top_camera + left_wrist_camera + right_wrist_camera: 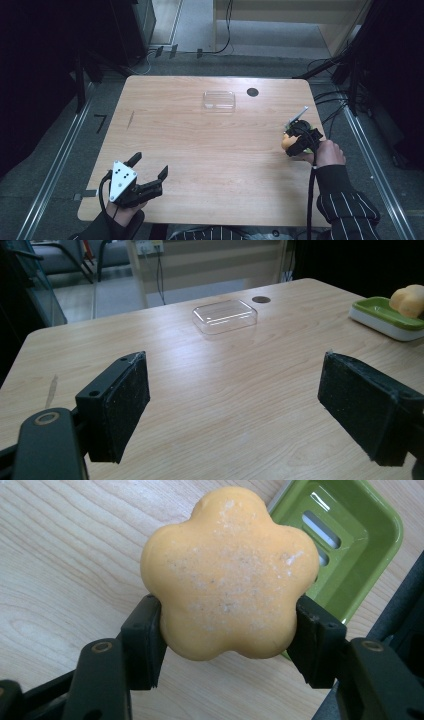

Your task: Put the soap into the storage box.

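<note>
Presently, from the high view, my right gripper [291, 140] sits near the right edge of the desk [210, 150], about midway along it, with a bit of orange, the soap [286, 141], showing at its left. My left gripper [149, 166] rests near the front left corner, its jaws spread wide with nothing between them. A clear plastic tray [219, 100] lies toward the far edge, near the middle, well apart from both grippers.

Left gripper view: both pads stand far apart over bare wood, touching nothing. Beyond them lie the clear plastic tray [225, 316] and, off at the right of that view, a green soap dish [382, 316] on a white base with the soap [409, 300] over it.

Right gripper view: my right gripper [227, 630] is closed on the soap [227, 575], a flower-shaped orange bar, one pad pressed against each side of its lower lobes. The green soap dish [350, 545] lies just behind it; I cannot tell whether the bar touches it.

Assessment: the bar looks solid, fairly light and rigid, its surface dry and chalky with pale scuffs, so moderately grippy now but liable to slip if squeezed across rounded lobes. Best hold, in my judgement, is in the notches between lobes, as at present, with firm but not crushing pressure.
</note>
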A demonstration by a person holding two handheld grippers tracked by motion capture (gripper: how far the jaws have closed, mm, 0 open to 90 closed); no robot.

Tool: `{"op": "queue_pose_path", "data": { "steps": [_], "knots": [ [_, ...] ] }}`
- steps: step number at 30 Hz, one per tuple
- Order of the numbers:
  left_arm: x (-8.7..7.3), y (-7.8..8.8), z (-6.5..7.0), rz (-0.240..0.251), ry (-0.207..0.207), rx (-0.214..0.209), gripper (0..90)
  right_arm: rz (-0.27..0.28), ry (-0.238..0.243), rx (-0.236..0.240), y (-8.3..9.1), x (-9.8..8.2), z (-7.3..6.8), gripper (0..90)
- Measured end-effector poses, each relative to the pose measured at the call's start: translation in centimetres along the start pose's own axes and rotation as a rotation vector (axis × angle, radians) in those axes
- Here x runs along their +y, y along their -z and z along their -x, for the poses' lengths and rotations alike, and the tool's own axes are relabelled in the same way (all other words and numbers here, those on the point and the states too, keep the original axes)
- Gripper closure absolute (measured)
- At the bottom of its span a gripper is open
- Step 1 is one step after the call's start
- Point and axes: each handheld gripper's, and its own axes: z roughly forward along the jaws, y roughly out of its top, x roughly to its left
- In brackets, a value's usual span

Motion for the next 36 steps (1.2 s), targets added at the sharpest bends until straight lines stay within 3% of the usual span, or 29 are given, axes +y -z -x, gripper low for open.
{"op": "queue_pose_path", "data": {
  "steps": [13, 26, 36],
  "knots": [
    [0.0, 0.0, 0.0, 0.001, 0.000, 0.001, 13.7, 0.004, -0.041, -0.007, 0.0, 0.0, 1.5, 39.9],
    [0.0, 0.0, 0.0, -0.001, -0.001, 0.000, 13.7, -0.004, -0.089, -0.016, -1.0, 0.1, 3.8, 39.9],
    [0.0, 0.0, 0.0, 0.000, 0.002, 0.001, 13.7, -0.014, -0.097, -0.017, -1.9, 0.3, 5.0, 39.8]
  ]
}}
